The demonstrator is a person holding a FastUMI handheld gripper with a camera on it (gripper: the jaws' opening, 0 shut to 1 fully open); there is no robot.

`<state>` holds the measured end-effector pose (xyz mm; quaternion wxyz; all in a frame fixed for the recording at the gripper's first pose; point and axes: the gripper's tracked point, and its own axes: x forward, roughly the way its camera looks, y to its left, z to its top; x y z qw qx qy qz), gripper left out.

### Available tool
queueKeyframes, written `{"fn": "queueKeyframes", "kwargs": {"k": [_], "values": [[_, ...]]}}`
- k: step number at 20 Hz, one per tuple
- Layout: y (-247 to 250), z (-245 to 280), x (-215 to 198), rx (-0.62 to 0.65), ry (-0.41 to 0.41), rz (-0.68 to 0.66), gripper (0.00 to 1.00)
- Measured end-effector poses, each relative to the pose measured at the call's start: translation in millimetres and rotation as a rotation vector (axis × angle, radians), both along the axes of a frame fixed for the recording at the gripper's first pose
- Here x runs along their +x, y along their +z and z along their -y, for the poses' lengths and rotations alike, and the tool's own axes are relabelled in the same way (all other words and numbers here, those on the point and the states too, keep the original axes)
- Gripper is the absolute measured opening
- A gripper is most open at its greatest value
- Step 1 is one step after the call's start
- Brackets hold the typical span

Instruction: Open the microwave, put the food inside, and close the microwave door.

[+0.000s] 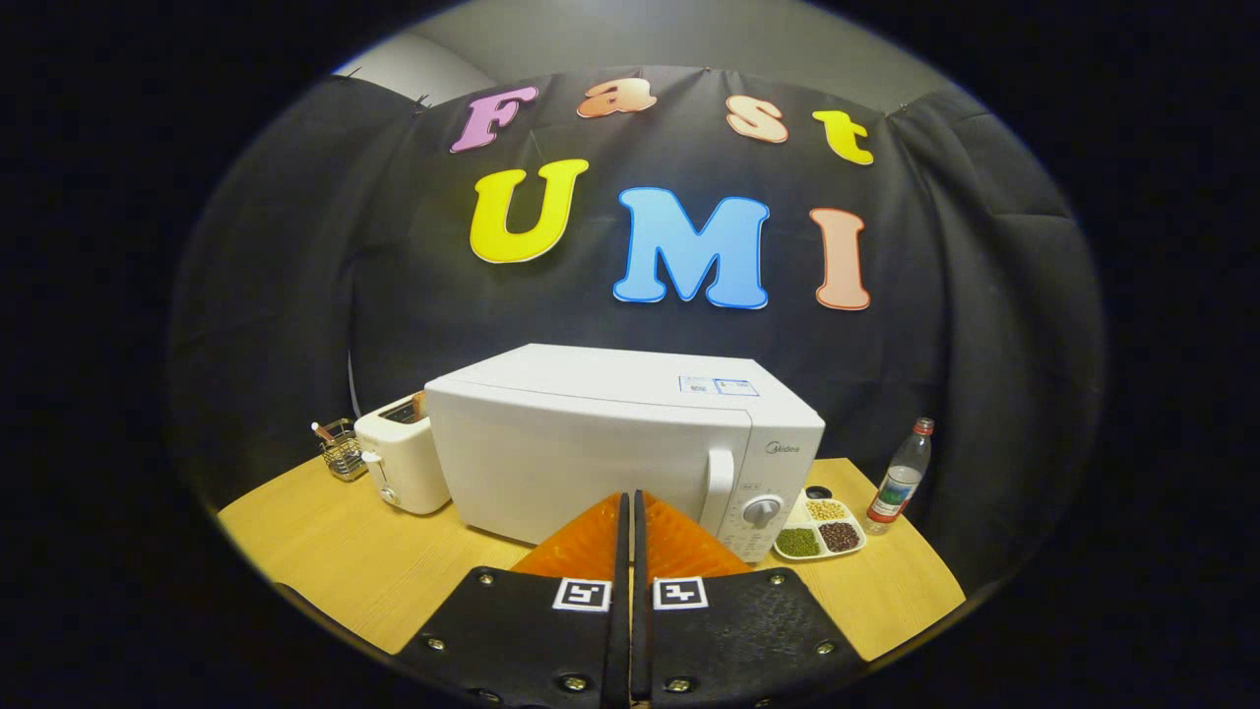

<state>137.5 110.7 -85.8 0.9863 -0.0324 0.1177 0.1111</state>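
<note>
A white microwave (600, 448) stands on the wooden table (335, 551) with its door closed; the door handle (717, 489) runs upright beside the control dials (761, 509). A white tray of food (819, 529) holding green, dark and pale beans lies on the table just right of the microwave. My gripper (628, 497) is shut with nothing between its fingers, the tips pressed together in front of the microwave door, a little left of the handle. It hovers short of the door.
A white toaster (402, 461) stands left of the microwave, with a wire holder (342, 448) behind it. A plastic bottle with a red cap (900, 480) is upright right of the tray, near the table's right edge.
</note>
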Motion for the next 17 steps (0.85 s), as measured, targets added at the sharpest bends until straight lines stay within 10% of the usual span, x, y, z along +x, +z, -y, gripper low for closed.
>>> {"fn": "queueKeyframes", "kwargs": {"k": [9, 10, 13, 17], "values": [[37, 26, -88, 0.073, -0.007, 0.082, 0.1], [39, 26, -93, 0.081, -0.003, 0.089, 0.19], [41, 33, -106, 0.09, -0.02, 0.099, 0.91], [45, 35, -116, 0.118, -0.025, 0.097, 0.97]]}}
